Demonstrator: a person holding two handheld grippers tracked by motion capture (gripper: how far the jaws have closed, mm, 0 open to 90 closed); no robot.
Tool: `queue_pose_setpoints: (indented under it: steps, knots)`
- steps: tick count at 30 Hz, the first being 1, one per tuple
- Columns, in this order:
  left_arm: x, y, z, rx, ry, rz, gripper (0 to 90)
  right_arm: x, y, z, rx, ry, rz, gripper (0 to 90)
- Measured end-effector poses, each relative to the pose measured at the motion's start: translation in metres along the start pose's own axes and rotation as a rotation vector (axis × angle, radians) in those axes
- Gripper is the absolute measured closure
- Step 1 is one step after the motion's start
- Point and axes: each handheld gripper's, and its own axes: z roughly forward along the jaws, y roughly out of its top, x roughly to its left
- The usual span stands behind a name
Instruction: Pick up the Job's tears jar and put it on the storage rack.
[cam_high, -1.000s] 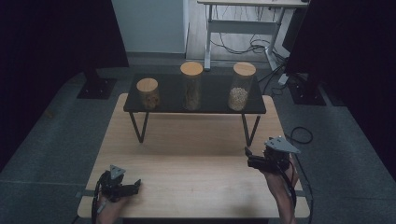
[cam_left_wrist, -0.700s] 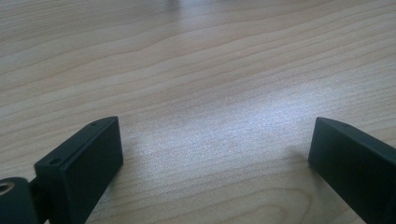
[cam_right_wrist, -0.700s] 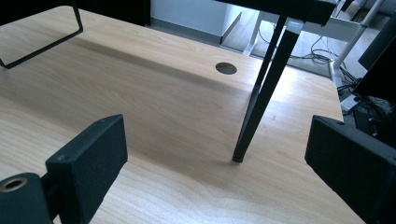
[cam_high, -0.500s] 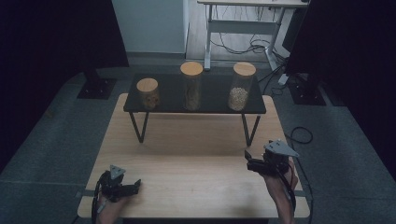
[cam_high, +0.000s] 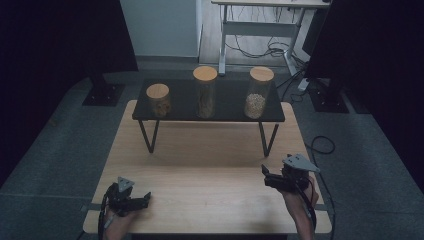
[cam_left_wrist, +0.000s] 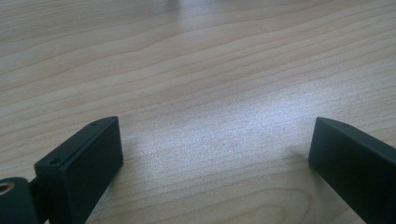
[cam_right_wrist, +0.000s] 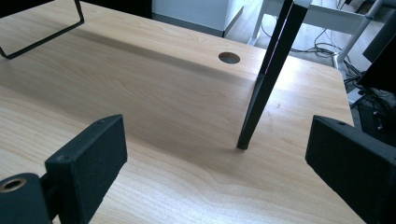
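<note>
Three clear jars with round wooden lids stand in a row on a low black shelf (cam_high: 230, 102): a short one (cam_high: 158, 100) at the left, a tall one (cam_high: 205, 92) in the middle, and one with pale grains (cam_high: 258, 93) at the right. The shelf rests on a light wooden table (cam_high: 200, 150). My left gripper (cam_high: 144, 198) sits low at the table's near left corner, open, with bare wood between its jaws (cam_left_wrist: 212, 135). My right gripper (cam_high: 266, 176) hovers at the near right, open and empty (cam_right_wrist: 217, 135), pointing left toward the shelf's leg.
A slanted black shelf leg (cam_right_wrist: 261, 93) stands just ahead of the right gripper, with a round cable hole (cam_right_wrist: 229, 58) in the tabletop behind it. A black cable (cam_high: 320, 145) lies on the grey floor at the right. A white desk frame (cam_high: 260, 30) stands beyond.
My right gripper has drifted slightly toward the table's near edge. The left gripper and the jars have stayed put.
</note>
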Motion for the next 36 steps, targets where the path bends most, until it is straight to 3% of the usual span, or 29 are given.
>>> queue_pose_setpoints:
  steps: [36]
  knots:
    - [0.0,0.0,0.0,-0.002,-0.001,-0.002,2.7,0.0,-0.039,0.005,0.058,0.0,0.033,4.7]
